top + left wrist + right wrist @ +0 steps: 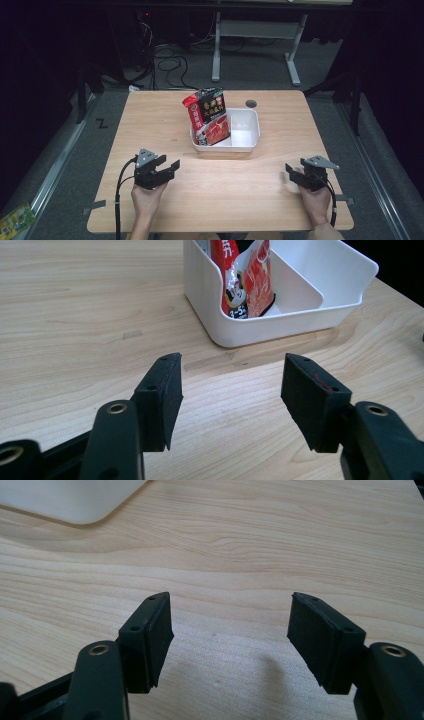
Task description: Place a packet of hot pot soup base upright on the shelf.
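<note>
Packets (210, 120) stand in the white bin (247, 135) mid-frame on your wood table (150, 115). Your left gripper (167, 165) and right gripper (295, 172) gape wide, empty. Grey floor (260, 70), dark room behind.

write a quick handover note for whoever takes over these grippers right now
Left hand-held gripper: open, holds nothing, low over the table, aimed at the bin.
Right hand-held gripper: open, holds nothing, at the table's right front.
White divided bin: mid-table. Two snack packets stand in its left compartment; the right compartment looks unfilled.
Done: packets are in the bin.
Left: unclear from here; neither gripper touches anything.
</note>
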Motion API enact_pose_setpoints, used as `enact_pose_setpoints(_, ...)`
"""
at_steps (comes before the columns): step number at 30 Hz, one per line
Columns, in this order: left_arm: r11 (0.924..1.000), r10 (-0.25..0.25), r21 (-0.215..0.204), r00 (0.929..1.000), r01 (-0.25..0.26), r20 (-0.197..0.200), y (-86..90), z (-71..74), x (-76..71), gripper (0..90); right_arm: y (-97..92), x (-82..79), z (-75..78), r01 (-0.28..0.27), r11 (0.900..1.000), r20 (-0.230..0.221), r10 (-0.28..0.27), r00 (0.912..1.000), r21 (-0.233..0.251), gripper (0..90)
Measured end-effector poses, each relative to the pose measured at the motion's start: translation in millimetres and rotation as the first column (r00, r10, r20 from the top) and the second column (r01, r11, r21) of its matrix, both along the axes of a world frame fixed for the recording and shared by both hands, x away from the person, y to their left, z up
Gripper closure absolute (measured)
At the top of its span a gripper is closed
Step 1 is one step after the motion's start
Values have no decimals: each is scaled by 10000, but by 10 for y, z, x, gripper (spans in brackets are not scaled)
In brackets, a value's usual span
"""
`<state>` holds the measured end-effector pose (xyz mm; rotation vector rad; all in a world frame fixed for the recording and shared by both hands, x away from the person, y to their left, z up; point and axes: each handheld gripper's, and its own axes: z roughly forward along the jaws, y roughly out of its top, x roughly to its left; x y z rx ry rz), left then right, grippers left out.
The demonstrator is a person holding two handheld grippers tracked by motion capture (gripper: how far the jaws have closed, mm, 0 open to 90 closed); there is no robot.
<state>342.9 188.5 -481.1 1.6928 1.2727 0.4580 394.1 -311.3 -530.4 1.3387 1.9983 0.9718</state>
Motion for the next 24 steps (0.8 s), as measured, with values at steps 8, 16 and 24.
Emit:
enact_pose_setpoints(8,9999,7,105,9999,-6,-149,-18,-75,10,420,-3,-5,0,74,9999,12,-74,10000,100,344)
enact_pose_setpoints(16,9998,172,119,9994,-168,-316,-10,-155,24,417,-4,-5,0,16,10000,25,-16,10000,71,343)
enact_pose_setpoints(24,9990,378,246,9984,-368,-431,-39,-255,48,409,-7,-6,1,-50,9999,48,50,10000,96,343)
